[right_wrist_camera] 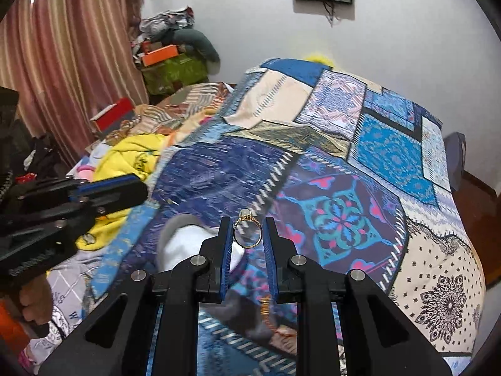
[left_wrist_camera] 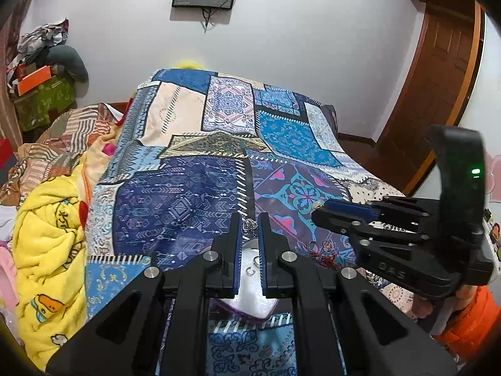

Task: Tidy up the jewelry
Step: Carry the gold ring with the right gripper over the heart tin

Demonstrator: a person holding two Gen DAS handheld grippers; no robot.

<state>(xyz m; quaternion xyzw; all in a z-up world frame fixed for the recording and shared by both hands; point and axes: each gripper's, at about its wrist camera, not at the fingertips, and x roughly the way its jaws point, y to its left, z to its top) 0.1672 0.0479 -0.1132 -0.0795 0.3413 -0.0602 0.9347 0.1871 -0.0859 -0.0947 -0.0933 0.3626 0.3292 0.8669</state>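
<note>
My right gripper is shut on a gold ring with a pale stone, held above the patchwork bedspread. It shows from the side in the left wrist view, with the ring's tip at its fingertips. My left gripper is nearly shut on a small silver jewelry piece over a white dish holding small silver rings. The white dish appears blurred in the right wrist view. A red-and-gold tangle of jewelry lies on the bedspread right of the dish.
A yellow duck blanket is heaped at the bed's left edge. Boxes and clothes are piled by the far wall. A wooden door is on the right. Pink curtains hang at left.
</note>
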